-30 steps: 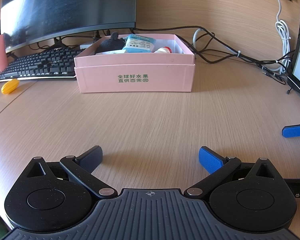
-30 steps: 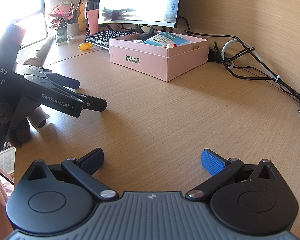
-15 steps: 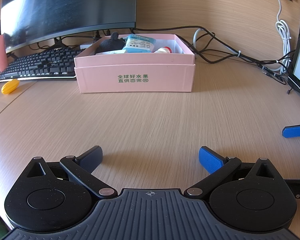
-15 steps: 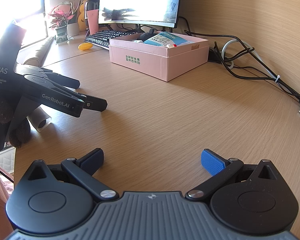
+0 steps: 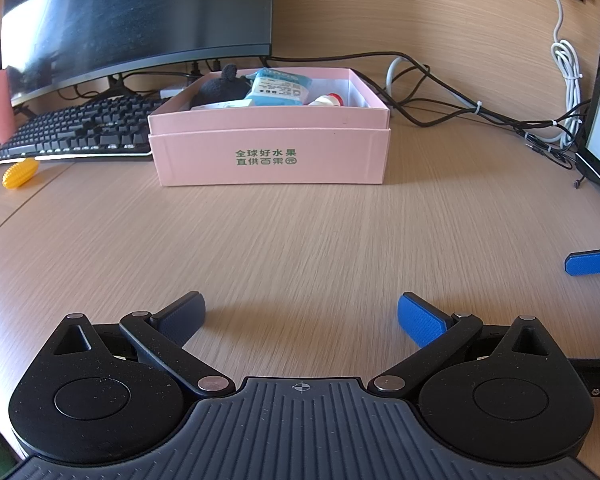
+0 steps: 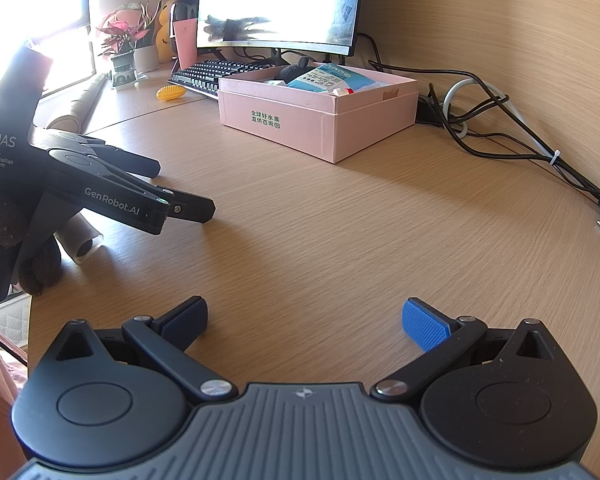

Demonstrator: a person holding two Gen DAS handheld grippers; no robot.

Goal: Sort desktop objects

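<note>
Left wrist: pink box, long side broadside, upright.

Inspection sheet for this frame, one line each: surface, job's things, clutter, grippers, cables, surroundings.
Surface: wooden desk, bare between the grippers and the box.
Job's things: open pink box holding a blue packet, a dark plush item and a small red-and-white item.
Clutter: yellow ridged toy in front of the keyboard; rolled tube at the desk's left edge.
Grippers: left gripper and right gripper both open, holding nothing.
Cables: black and white cables right of the box.
Surroundings: monitor, potted plant.
</note>
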